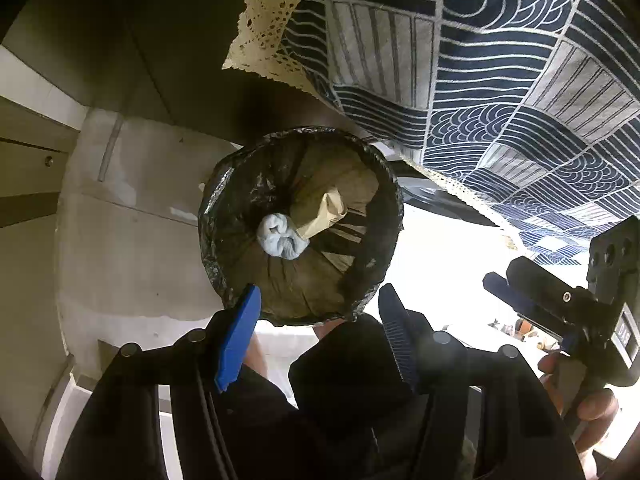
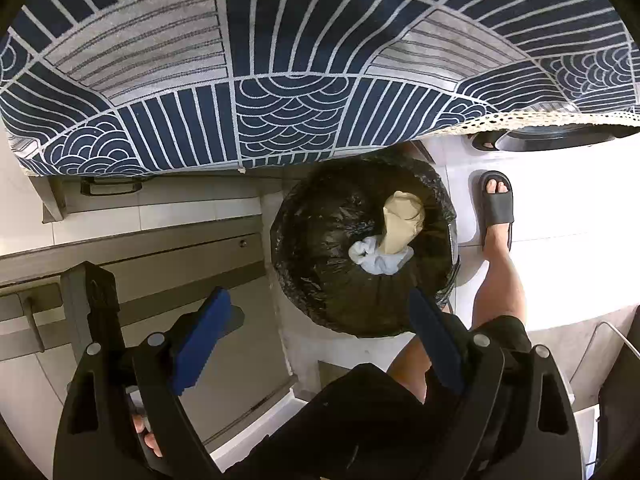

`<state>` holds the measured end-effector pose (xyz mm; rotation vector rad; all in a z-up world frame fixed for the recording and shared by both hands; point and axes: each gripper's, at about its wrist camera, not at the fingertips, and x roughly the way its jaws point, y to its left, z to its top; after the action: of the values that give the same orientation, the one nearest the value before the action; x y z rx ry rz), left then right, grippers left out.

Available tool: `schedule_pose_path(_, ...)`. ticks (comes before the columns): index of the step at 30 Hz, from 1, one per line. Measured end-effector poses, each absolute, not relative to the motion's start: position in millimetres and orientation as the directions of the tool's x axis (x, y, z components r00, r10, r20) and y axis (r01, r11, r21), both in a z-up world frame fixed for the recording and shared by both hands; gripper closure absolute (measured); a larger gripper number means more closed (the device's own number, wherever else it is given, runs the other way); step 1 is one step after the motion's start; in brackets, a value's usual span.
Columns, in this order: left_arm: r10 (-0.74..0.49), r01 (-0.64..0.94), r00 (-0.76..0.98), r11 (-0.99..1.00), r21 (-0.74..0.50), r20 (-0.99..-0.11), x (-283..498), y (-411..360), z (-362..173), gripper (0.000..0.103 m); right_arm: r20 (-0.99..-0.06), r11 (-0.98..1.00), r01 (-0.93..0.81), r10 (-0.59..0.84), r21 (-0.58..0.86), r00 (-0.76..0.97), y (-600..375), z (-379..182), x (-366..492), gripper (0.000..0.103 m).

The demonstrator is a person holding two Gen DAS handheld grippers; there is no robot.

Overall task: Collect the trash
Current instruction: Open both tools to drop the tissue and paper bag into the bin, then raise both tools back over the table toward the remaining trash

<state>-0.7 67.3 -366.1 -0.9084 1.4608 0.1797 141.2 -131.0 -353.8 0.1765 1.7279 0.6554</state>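
Below both grippers, the bin (image 1: pixel 300 224) holds a brown wad (image 1: pixel 326 216) and a white wad (image 1: pixel 282 236). Left gripper (image 1: pixel 318 334), nearer and directly above, gapes empty; right gripper (image 2: pixel 320 340) gapes wider, empty, offset left.

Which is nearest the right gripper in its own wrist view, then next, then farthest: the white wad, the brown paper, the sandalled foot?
From the right gripper:
1. White wad, low in the bin, just above the fingers.
2. Brown paper, leaning right behind the wad, touching it.
3. Sandalled foot, on the floor right of the bin, beyond its rim.
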Motion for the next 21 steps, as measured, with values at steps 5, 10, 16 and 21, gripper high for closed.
schedule_pose_path(5,-0.396,-0.598,0.174,0.685,-0.416,-0.902,1.9,69.7,-352.1,0.044,-0.859,0.834,-0.234,0.442,0.500,-0.260,-136.4,-347.4,141.5,0.014)
schedule_pose_path(10,-0.382,-0.582,0.196,0.696,-0.421,-0.903,3.5,71.4,-332.7,0.044,-0.860,0.828,-0.243,0.456,0.505,-0.230,-142.3,-329.4,141.9,0.014)
schedule_pose_path(16,-0.357,-0.535,0.242,0.727,-0.431,-0.902,3.4,71.6,-295.0,0.033,-0.855,0.806,-0.285,0.491,0.519,-0.169,-147.9,-290.6,138.9,0.010)
schedule_pose_path(21,-0.344,-0.494,0.287,0.747,-0.446,-0.894,3.4,70.8,-258.6,0.033,-0.841,0.774,-0.349,0.533,0.529,-0.092,-152.8,-244.4,135.4,0.009)
